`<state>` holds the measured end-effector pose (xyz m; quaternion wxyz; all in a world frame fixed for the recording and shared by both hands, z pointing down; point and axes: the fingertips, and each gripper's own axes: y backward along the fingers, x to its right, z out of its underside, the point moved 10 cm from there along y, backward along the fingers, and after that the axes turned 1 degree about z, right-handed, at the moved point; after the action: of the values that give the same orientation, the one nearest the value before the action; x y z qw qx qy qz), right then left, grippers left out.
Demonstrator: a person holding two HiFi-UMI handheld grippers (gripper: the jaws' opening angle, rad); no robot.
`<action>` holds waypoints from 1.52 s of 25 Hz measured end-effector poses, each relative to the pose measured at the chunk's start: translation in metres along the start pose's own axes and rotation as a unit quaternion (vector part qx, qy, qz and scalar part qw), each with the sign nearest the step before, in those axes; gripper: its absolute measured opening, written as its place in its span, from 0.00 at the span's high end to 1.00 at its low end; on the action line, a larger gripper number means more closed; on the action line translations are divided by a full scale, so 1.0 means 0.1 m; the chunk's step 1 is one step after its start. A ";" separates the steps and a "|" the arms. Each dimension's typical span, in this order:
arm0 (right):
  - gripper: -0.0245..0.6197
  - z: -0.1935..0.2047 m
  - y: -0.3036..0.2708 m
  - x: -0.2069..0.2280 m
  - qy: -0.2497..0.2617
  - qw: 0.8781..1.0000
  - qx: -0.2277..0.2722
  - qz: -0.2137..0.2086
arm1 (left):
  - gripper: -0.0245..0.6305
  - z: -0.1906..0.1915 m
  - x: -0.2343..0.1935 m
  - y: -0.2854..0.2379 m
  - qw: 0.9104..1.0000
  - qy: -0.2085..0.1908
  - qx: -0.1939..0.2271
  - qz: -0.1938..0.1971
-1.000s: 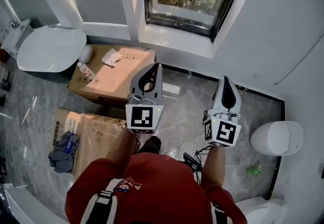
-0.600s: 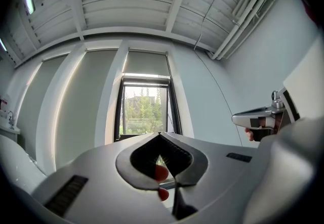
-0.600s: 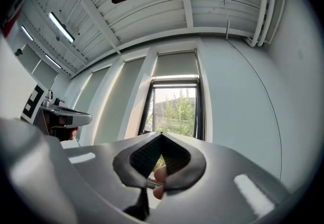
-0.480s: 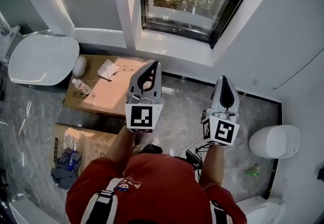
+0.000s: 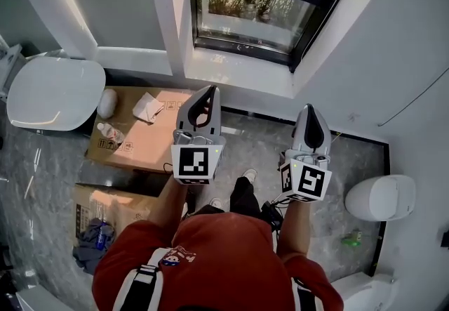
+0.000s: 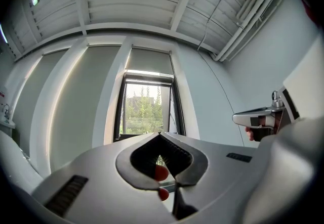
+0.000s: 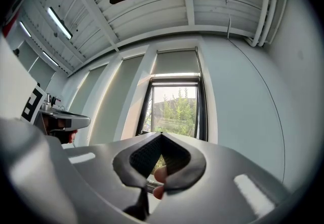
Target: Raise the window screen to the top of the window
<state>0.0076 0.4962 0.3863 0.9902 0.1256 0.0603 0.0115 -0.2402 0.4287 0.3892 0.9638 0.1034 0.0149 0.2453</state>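
The black-framed window (image 5: 252, 11) stands ahead, above a white sill (image 5: 238, 71). In both gripper views a grey screen (image 6: 148, 59) (image 7: 176, 62) covers only the top part of the window, with trees showing through the pane below it. My left gripper (image 5: 210, 90) (image 6: 160, 134) points at the window, shut with nothing in it. My right gripper (image 5: 311, 107) (image 7: 161, 134) is level with it to the right, also shut and empty. Both are short of the sill and touch nothing.
Two cardboard boxes (image 5: 144, 135) (image 5: 105, 208) lie on the floor at the left, with a bottle (image 5: 111, 133) and a cloth (image 5: 147, 107) on the nearer one. A white lid (image 5: 52, 92) is far left, a white toilet (image 5: 382, 197) right. A cable (image 5: 270, 211) trails by my feet.
The person has stepped toward the window, one foot now forward. Both grippers have travelled with them, still shut, and the window and sill sit nearer below them.
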 end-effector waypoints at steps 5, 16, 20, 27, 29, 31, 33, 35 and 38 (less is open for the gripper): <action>0.95 0.10 -0.19 0.05 0.002 1.000 0.001 -0.004 | 0.96 0.12 -0.04 -0.18 1.000 -0.001 -0.001 -0.004; 0.95 0.52 -1.01 0.49 -0.016 1.000 0.000 0.004 | 0.96 0.43 -0.06 -1.12 1.000 -0.023 -0.007 -0.004; 0.95 0.67 -1.45 0.75 -0.024 1.000 -0.005 0.003 | 0.96 0.49 -0.04 -1.62 1.000 -0.026 -0.016 -0.008; 0.95 0.94 -2.24 1.21 -0.036 0.999 -0.009 -0.003 | 0.96 0.59 0.00 -2.51 0.999 -0.031 -0.017 -0.019; 0.95 1.02 -2.41 1.36 -0.039 0.999 -0.011 -0.002 | 0.96 0.64 0.06 -2.72 0.999 -0.031 -0.022 -0.019; 0.95 1.08 -2.56 1.49 -0.043 0.999 -0.011 -0.002 | 0.96 0.66 0.11 -2.91 0.999 -0.035 -0.033 -0.022; 0.95 1.14 -2.71 1.61 -0.047 0.999 -0.009 -0.004 | 0.96 0.69 0.15 -3.08 0.998 -0.040 -0.034 -0.021; 0.95 1.18 -2.84 1.71 -0.051 0.999 -0.007 -0.007 | 0.96 0.71 0.18 -3.21 0.998 -0.045 -0.035 -0.025; 0.95 1.21 -2.99 1.83 -0.053 0.999 -0.004 -0.013 | 0.96 0.70 0.21 -3.37 0.997 -0.049 -0.043 -0.034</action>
<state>0.2067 0.1841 0.4063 0.9925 0.1213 0.0094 -0.0074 -0.0579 0.1363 0.3881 0.9747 0.0735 -0.0391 0.2074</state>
